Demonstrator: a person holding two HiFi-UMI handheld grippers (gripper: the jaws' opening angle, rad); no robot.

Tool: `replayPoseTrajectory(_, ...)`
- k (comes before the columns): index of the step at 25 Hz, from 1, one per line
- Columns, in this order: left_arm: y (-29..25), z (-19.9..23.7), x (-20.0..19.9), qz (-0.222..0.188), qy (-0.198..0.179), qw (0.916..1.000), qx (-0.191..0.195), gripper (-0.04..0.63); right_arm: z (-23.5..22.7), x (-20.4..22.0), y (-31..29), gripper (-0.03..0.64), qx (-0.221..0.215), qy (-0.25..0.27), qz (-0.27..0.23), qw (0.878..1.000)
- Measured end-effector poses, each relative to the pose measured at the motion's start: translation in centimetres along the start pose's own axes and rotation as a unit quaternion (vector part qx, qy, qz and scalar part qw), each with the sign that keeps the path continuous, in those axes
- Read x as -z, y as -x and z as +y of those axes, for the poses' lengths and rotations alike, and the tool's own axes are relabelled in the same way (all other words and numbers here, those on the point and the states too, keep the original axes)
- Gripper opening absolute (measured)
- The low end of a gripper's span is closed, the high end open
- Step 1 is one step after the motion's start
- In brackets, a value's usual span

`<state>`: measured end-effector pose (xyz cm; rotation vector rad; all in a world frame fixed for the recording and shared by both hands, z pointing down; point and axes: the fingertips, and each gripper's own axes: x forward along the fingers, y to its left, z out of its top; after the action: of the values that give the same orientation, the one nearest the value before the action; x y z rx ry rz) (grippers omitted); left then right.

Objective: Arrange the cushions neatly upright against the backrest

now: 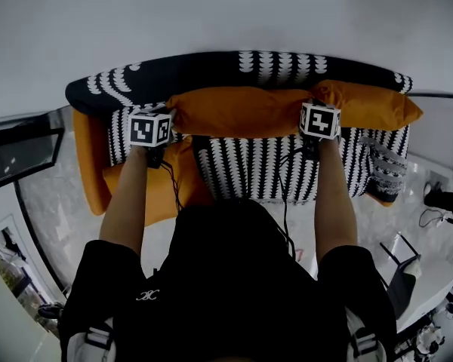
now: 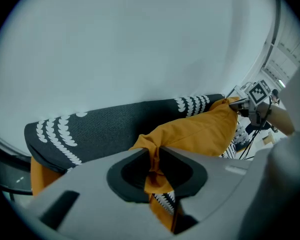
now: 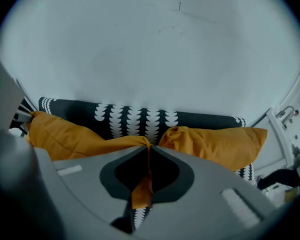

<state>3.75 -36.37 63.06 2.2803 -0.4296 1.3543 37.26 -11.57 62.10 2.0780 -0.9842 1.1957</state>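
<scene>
Your left tongs (image 2: 154,151) and right tongs (image 3: 149,151) are each clamped on an end corner of the orange cushion (image 1: 241,111), which hangs stretched between them just before the backrest (image 1: 211,70). You're mid-placement; next, set it upright against the backrest, then release.

We see a sofa (image 1: 90,168) standing on a pale marbled floor (image 1: 45,194). Its backrest (image 1: 211,70) is black with white scale marks, its seat (image 1: 249,172) is striped black and white, and its left end is orange. A middle orange cushion (image 1: 241,111) stretches along the seat's back edge, against the backrest. A second orange cushion (image 1: 377,105) sits just beside it at the back right corner. A third orange cushion (image 1: 157,202) lies flat at the front left corner, overhanging the front edge. A patterned cushion (image 1: 389,172) leans at the right end.
</scene>
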Motion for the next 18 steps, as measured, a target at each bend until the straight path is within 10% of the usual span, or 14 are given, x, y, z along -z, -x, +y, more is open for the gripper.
replayPoseTrajectory(18,-2.3,3.7,-4.2,-0.022,-0.001,0.9970,-0.074,0.145,-0.1,-3.3,-4.1,0.046,0.025,0.025,-0.006,0.999)
